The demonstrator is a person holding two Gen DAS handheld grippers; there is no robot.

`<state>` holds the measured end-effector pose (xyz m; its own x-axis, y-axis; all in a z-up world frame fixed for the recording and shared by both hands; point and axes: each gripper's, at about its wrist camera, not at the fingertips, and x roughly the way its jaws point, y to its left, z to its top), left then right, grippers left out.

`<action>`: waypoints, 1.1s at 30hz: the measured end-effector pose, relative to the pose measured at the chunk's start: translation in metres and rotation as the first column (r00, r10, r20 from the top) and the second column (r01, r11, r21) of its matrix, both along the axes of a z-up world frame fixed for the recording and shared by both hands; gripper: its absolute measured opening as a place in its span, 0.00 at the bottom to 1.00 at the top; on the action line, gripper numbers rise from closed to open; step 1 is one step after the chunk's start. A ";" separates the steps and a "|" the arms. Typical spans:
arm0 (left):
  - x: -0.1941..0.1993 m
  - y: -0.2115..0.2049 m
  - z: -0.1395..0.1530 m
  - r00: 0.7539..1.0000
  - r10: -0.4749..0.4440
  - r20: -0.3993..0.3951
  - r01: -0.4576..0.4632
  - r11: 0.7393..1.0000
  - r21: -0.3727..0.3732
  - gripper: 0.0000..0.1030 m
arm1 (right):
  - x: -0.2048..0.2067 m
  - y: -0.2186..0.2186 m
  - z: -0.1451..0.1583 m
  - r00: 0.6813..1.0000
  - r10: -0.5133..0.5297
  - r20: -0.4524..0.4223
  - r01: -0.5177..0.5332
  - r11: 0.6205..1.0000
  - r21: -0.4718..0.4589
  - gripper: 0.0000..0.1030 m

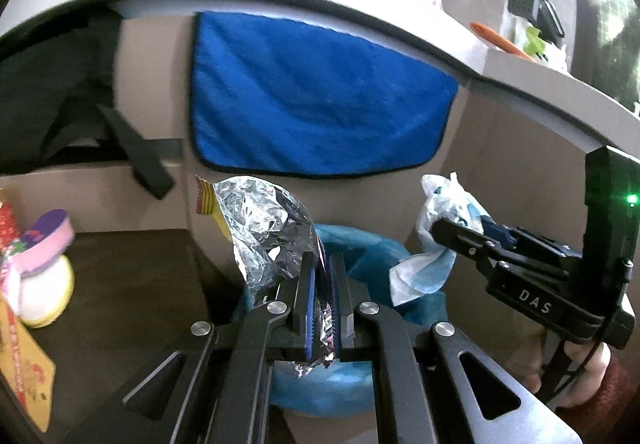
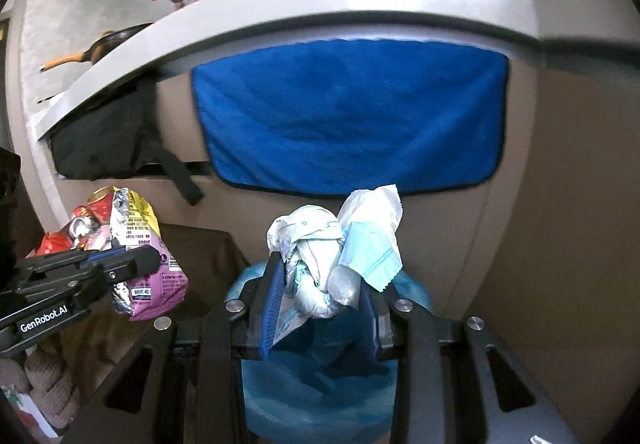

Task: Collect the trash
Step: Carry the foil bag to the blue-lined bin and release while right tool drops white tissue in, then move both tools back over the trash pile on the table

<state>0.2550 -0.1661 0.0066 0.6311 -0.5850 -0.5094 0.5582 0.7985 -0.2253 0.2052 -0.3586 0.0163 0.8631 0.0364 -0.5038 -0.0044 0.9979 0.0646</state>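
Note:
In the left wrist view my left gripper (image 1: 323,261) is shut on a crumpled foil snack wrapper (image 1: 264,228), silver inside with a yellow and red edge. The right wrist view shows its pink and yellow printed side (image 2: 148,240) in the left gripper (image 2: 147,258). My right gripper (image 2: 320,276) is shut on a wad of white tissue and a light blue face mask (image 2: 372,244). From the left that wad (image 1: 436,212) sticks out of the right gripper (image 1: 460,231). Both grippers hover just above a bin lined with a blue bag (image 2: 312,384), also seen under the left fingers (image 1: 372,256).
A blue towel (image 2: 348,112) hangs down the counter front behind the bin. A black bag with a strap (image 2: 120,140) hangs to its left. A pink and yellow toy (image 1: 44,268) sits on the dark floor at the left. A frying pan (image 2: 104,44) lies on the counter.

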 end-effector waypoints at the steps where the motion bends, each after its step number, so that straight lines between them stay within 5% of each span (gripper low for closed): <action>1: 0.002 -0.005 -0.001 1.000 -0.012 -0.004 0.012 1.000 -0.005 0.06 | 0.000 -0.004 -0.002 1.000 -0.005 -0.003 0.005 1.000 0.006 0.31; 13: 0.031 -0.030 -0.032 0.990 -0.081 -0.117 0.079 0.997 -0.019 0.07 | 0.016 -0.021 -0.034 0.998 0.004 -0.060 0.001 0.997 0.075 0.32; 15: 0.036 -0.030 -0.038 0.986 -0.085 -0.145 0.081 0.996 -0.035 0.11 | 0.017 -0.023 -0.038 0.998 0.007 -0.063 -0.001 0.996 0.091 0.35; 17: 0.041 -0.027 -0.043 0.981 -0.100 -0.166 0.091 0.994 -0.058 0.36 | 0.016 -0.024 -0.041 0.998 0.008 -0.058 -0.003 0.995 0.100 0.51; 19: 0.045 -0.023 -0.044 0.979 -0.097 -0.177 0.083 0.993 -0.088 0.46 | 0.012 -0.025 -0.043 0.999 0.004 -0.037 -0.001 0.995 0.101 0.68; 21: 0.050 -0.018 -0.043 0.976 -0.099 -0.193 0.079 0.991 -0.108 0.46 | 0.010 -0.023 -0.042 1.000 -0.013 -0.029 0.015 0.996 0.083 0.68; 27: 0.053 0.013 -0.030 0.981 -0.015 -0.196 -0.008 0.993 -0.119 0.49 | 0.008 -0.024 -0.038 0.999 -0.021 -0.033 0.024 0.995 0.099 0.68; 33: 0.035 0.083 -0.021 0.982 0.143 -0.121 -0.147 0.989 -0.019 0.49 | 0.002 -0.014 -0.031 0.999 -0.017 -0.032 0.020 0.996 0.092 0.68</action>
<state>0.2902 -0.0830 -0.0144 0.6460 -0.5067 -0.5709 0.4048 0.8615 -0.3066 0.2074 -0.3727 -0.0145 0.8481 0.0679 -0.5254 0.0178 0.9876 0.1563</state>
